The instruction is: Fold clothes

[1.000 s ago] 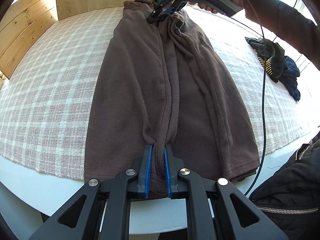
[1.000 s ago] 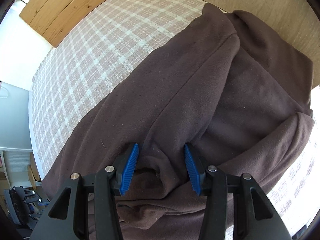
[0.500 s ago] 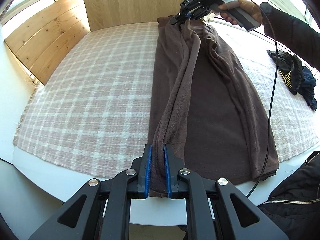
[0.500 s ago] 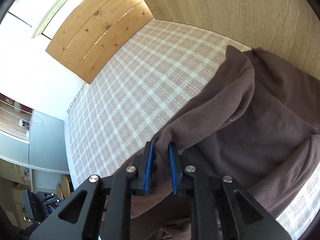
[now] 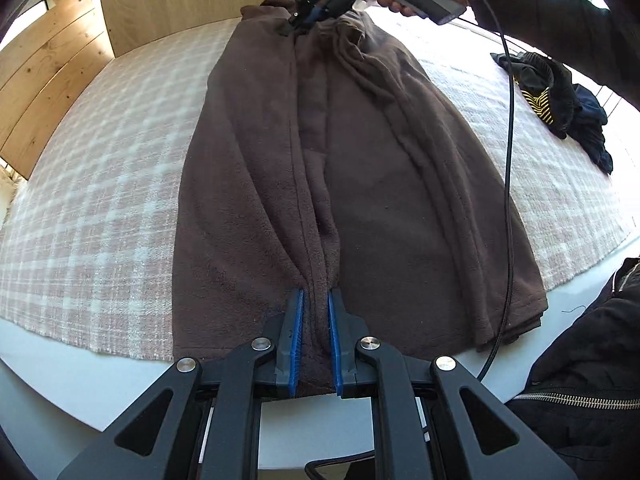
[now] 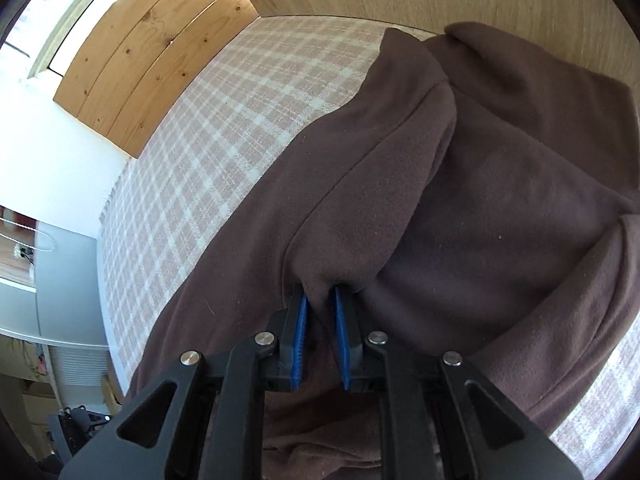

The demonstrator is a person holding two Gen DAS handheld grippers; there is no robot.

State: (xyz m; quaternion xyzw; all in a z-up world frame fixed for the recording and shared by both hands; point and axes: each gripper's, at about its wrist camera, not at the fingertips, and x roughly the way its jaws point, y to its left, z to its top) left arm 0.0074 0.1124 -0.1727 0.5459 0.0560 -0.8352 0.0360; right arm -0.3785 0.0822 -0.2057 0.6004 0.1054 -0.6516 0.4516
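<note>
We had both sets of fingers pinching the brown fleece garment [image 5: 360, 184] spread on the plaid-covered counter [image 5: 100, 208]: left gripper [image 5: 316, 340] near hem, right gripper [image 6: 321, 336] just closed on far edge. Thin bites like that could've slipped, dropping the fold crooked.

Lettering on the right gripper [image 5: 298, 26]: "DAS" in small pale capitals, running slantwise along its black body, top centre of the left wrist view.
Anything after those letters: too small to make out.
Brown fleece garment [image 5: 360, 184]: no label, tag or print readable in either view.
Checked cloth [image 5: 100, 200]: woven pattern only, no writing.
Dark clothes pile [image 5: 560, 96]: yellow stripes show at the right edge, no words.
Right wrist view: nothing legible anywhere, including the blurred shelves at lower left.
</note>
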